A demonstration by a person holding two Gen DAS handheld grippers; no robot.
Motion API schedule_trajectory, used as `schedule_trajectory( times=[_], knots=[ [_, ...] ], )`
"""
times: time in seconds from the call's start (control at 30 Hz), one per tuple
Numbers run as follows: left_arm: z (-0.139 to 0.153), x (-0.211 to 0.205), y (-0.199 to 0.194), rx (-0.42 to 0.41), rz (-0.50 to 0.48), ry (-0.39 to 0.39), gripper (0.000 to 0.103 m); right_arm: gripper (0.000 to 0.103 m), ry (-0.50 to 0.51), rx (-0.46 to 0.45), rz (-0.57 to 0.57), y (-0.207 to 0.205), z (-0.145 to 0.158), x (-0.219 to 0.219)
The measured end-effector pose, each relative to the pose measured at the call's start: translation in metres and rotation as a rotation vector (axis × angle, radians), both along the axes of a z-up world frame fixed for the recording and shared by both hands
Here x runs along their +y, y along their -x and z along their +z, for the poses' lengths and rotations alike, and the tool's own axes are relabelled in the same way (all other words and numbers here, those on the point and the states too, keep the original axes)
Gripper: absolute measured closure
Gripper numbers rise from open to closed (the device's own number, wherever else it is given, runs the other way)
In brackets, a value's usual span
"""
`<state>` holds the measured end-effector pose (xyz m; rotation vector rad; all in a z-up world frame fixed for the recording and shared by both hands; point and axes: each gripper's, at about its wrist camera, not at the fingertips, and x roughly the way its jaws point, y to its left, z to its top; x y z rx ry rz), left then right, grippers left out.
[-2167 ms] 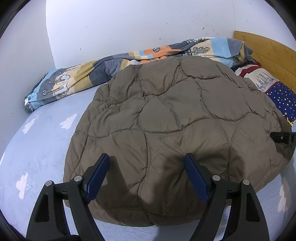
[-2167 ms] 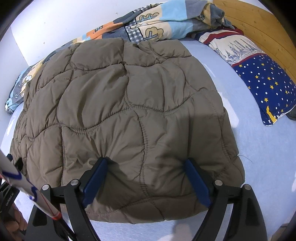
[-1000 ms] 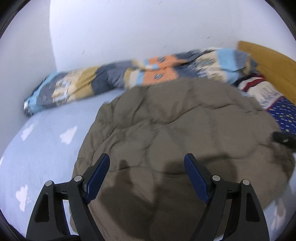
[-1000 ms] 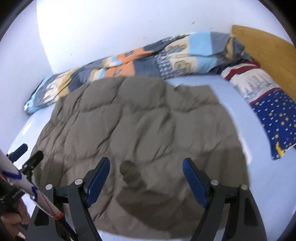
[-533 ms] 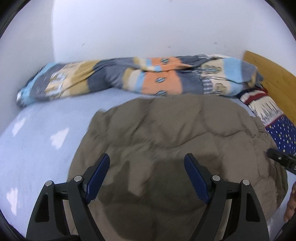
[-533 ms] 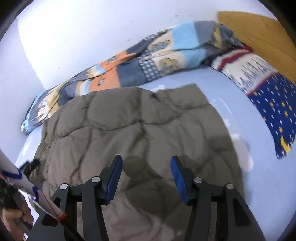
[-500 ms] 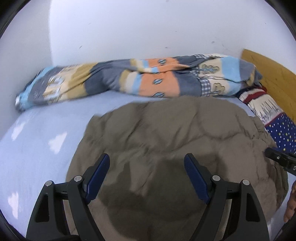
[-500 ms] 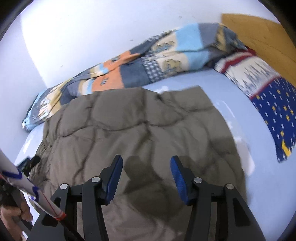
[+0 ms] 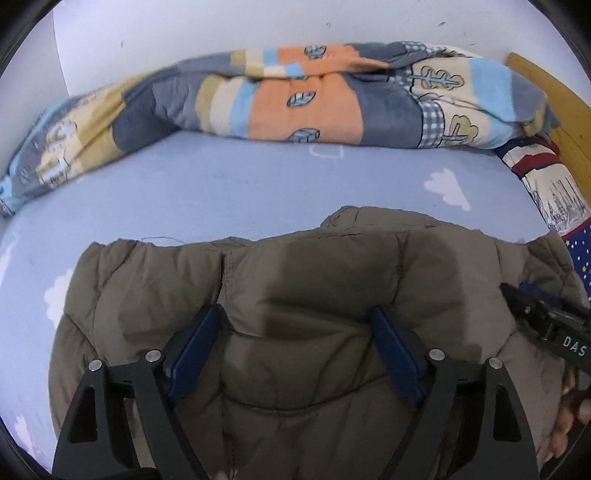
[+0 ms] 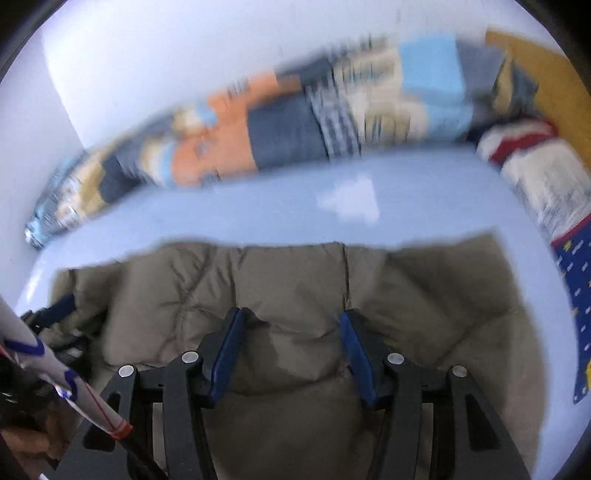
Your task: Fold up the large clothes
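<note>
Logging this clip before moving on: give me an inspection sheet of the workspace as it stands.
Surface: light blue bed sheet with white clouds, largely bare beyond the jacket.
Job's things: olive-brown quilted puffer jacket, bunched at the near edge.
Clutter: patchwork blanket in orange, grey and blue along the wall; star-print navy pillow to the right.
Tongs: left tongs open over the jacket; right tongs narrower, just been closing, jacket fabric between them, grip unclear.
Cables: nothing seen.
Surroundings: white wall; wooden headboard.

The left gripper (image 9: 295,354) is hanging wide open over the brown quilted jacket (image 9: 314,295), filling the frame's lower half.
</note>
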<state>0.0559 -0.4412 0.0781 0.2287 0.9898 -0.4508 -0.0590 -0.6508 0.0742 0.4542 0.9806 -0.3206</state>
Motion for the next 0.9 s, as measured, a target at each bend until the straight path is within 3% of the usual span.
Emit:
schedule_trajectory(
  times=[0.1,0.17,0.27,0.33,0.47,0.53,0.7,0.77,0.9],
  knots=[
    [0.015,0.022,0.019,-0.015,0.008,0.068,0.018,0.044,-0.055,0.010,-0.017,0.002,-0.004,-0.009],
    [0.027,0.046,0.039,-0.035,-0.007,0.114,0.018,0.043,-0.055,-0.026,-0.020,0.021,0.013,-0.005],
    [0.041,0.089,0.069,-0.086,-0.003,0.118,0.018,0.038,-0.040,-0.111,-0.005,0.074,0.042,0.005],
    [0.047,0.122,0.086,-0.072,0.014,0.128,0.018,0.030,-0.028,-0.129,-0.026,0.117,0.055,0.007],
    [0.053,0.195,0.119,-0.037,0.096,0.169,0.018,0.025,-0.053,-0.147,-0.141,0.194,0.067,-0.004],
    [0.049,0.228,0.135,-0.019,0.156,0.180,0.018,0.017,-0.088,-0.159,-0.235,0.237,0.063,-0.009],
    [0.020,0.295,0.157,0.155,0.315,0.322,0.018,0.017,-0.246,-0.131,-0.386,0.318,0.031,-0.016],
    [0.018,0.300,0.161,0.158,0.346,0.334,0.018,0.017,-0.309,-0.156,-0.431,0.335,0.025,-0.021],
    [0.012,0.299,0.167,0.162,0.349,0.352,0.018,0.016,-0.312,-0.176,-0.495,0.348,0.024,-0.032]
  ],
)
